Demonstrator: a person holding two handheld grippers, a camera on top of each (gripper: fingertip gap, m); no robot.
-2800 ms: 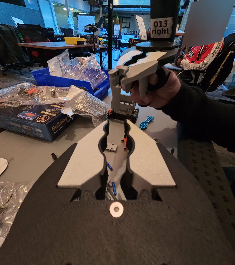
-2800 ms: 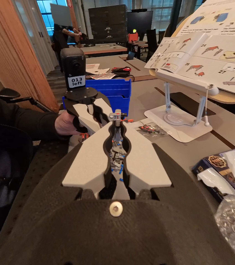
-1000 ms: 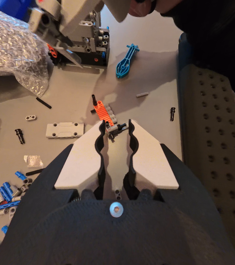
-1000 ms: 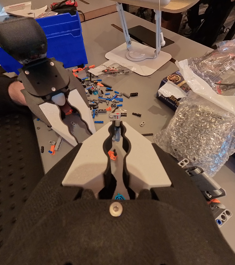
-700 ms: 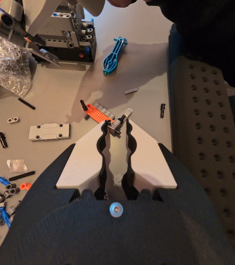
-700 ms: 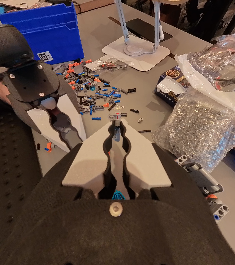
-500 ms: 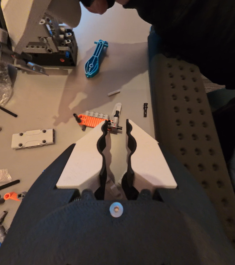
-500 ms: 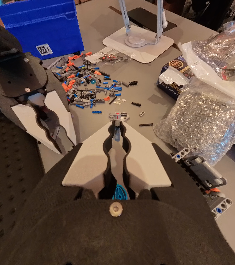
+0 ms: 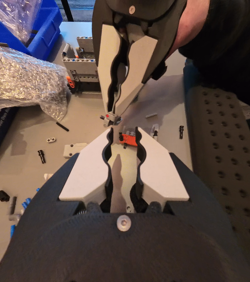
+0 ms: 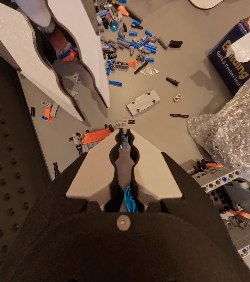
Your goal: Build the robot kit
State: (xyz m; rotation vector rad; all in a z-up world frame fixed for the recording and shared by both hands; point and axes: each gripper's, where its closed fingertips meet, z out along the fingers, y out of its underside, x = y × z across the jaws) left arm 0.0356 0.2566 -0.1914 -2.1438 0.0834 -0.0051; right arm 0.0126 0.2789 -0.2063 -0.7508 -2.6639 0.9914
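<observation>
In the right wrist view my right gripper [image 10: 123, 131] is shut on a small grey connector piece [image 10: 123, 123] with a red dot and a clear blue stem, held just above the table. An orange and grey assembly [image 10: 96, 135] lies just left of its tips. In the left wrist view my left gripper [image 9: 124, 129] is open and empty, its tips on either side of the orange assembly [image 9: 129, 138]. The right gripper [image 9: 112, 113] comes down from above with the connector piece [image 9: 109, 118] right in front of my left fingertips. The left gripper [image 10: 94, 113] also shows at the upper left, open.
A bubble-wrap bag [image 10: 231, 129] and dark blue box [image 10: 234, 61] lie to the right. A pile of small parts [image 10: 129, 42] lies beyond, with a flat grey panel [image 10: 142, 102]. A grey-black model [image 9: 83, 67], blue bin [image 9: 45, 33] and perforated mat [image 9: 228, 152] border the spot. The left gripper's tips are roughly 4 cm from the right gripper's.
My left gripper has opened wider and drawn back, so the orange assembly now lies between its tips. My right gripper has come down close with the connector piece, tip to tip with the left.
</observation>
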